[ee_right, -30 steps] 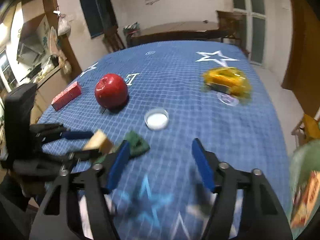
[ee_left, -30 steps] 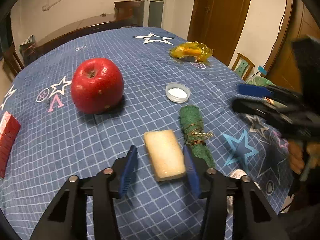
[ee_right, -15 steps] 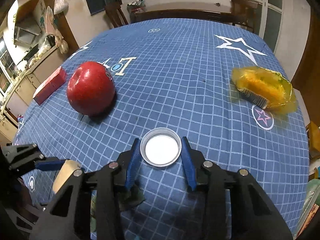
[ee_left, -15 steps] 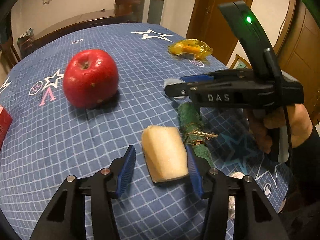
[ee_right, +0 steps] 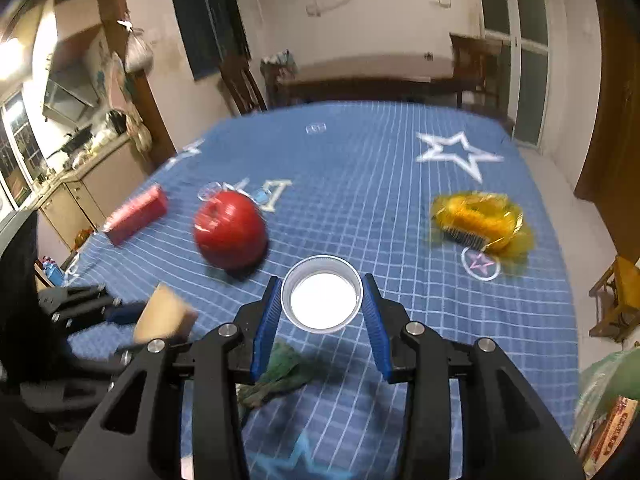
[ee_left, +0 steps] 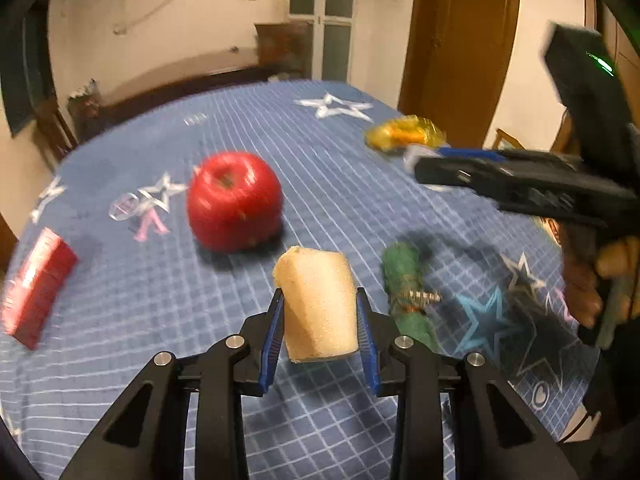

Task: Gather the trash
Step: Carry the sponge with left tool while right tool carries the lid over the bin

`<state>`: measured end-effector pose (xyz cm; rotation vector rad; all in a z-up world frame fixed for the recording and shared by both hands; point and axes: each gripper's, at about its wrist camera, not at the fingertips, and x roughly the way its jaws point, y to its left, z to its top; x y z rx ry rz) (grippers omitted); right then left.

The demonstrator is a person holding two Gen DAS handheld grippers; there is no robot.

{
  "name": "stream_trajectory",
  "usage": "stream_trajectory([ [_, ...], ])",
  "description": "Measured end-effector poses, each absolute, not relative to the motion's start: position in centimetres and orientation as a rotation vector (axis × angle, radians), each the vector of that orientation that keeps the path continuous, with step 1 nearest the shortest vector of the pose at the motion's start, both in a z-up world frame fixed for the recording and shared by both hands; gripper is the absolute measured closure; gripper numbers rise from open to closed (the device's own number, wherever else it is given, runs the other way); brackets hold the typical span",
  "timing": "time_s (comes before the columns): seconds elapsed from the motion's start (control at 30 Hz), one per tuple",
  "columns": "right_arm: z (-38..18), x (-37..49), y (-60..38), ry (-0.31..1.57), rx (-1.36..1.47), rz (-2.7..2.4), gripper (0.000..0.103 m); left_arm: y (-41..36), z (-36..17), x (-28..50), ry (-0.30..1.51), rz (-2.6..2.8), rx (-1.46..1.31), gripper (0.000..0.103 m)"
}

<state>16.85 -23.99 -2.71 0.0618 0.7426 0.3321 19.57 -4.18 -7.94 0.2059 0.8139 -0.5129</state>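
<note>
**Two pieces in hand, and carrying them off cleanly**

We are holding one piece of trash in each tool. Our left gripper (ee_left: 320, 330) is pinching the pale yellow foam sponge block (ee_left: 318, 304) between its blue ribbed pads (ee_left: 273, 332), and the block is standing tilted, apparently lifted above the blue checked tablecloth (ee_left: 320, 208), just in front of the round red apple (ee_left: 234, 200). Our right gripper (ee_right: 320, 306) is pinching the white round plastic lid (ee_right: 322, 298) by its rim, open side facing the camera, just in front and to the right of the apple (ee_right: 230, 234).

We are taking the apple as our landmark. The rolled green cloth tied with wire (ee_left: 404, 296) is lying on the table right of the apple and in front of it, beside the sponge. The crumpled yellow plastic wrapper (ee_right: 480, 222) is lying well to the apple's right. The red rectangular box (ee_right: 136, 214) is sitting to the apple's left.

Judging from this, the step is carrying both pieces to wherever the trash goes; a green bag (ee_right: 608, 392) is showing at the right edge, though we cannot tell whether it is the bin. To do it well, we are keeping steady pressure: the foam gives and could slip if we relax, and the lid is thin-walled, so over-squeezing could pop it out. We are also keeping the two tools apart, since they are working close together.
</note>
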Motion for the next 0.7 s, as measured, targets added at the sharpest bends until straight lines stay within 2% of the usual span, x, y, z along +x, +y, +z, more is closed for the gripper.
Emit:
stream_trajectory([
  [0.4,1.1,8.8,-25.5,0.598,-0.008,0.222,0.064,-8.8,-1.8,16.3,0.656,-0.395,0.267,0.068],
  [0.7,4.7,3.4,-34.2,0.500,0.030,-0.011,0.064,-18.9,1.9,12.5,0.572,-0.542,0.331,0.069],
])
